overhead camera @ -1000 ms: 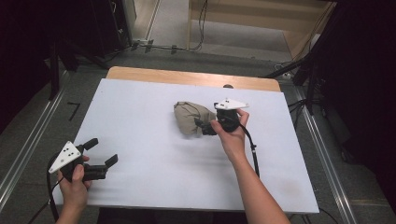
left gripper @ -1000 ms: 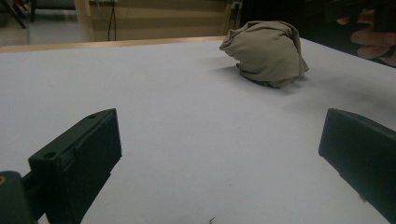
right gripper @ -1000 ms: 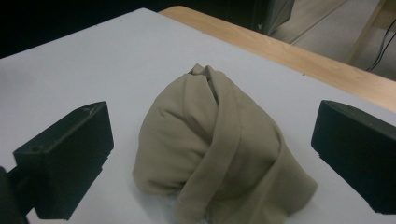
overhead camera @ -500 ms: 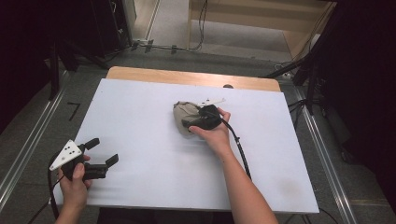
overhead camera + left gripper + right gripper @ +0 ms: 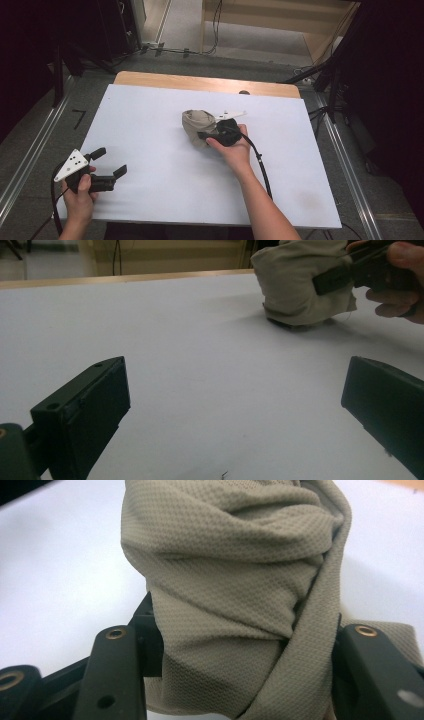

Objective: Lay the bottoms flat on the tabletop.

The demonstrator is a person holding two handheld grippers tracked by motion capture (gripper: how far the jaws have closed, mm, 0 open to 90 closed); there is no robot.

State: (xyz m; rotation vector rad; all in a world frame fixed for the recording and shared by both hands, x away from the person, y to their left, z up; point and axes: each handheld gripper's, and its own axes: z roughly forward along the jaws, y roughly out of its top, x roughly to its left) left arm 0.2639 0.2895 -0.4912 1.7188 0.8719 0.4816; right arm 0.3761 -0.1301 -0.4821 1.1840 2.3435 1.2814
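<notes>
A bunched beige cloth (image 5: 194,123) lies near the middle of the white tabletop (image 5: 145,110). My right gripper (image 5: 206,131) reaches into it from the right, and its jaws have just been closing. In the right gripper view the cloth (image 5: 235,580) is bunched between both jaws and presses against them, so my right gripper (image 5: 240,670) is shut on it. My left gripper (image 5: 111,161) rests low at the front left corner, open and holding nothing. Its own view looks across the table past its spread jaws (image 5: 232,410) to the cloth (image 5: 295,280) and the right gripper's finger (image 5: 332,280).
A strip of bare wood (image 5: 200,82) runs along the table's far edge. The right gripper's black cable (image 5: 262,170) trails back along the forearm. Metal rails and dark floor flank the table.
My right gripper dropped from above the cloth's right side down and leftward onto it, and its jaws closed around the bundle. The left gripper stayed where it was.
</notes>
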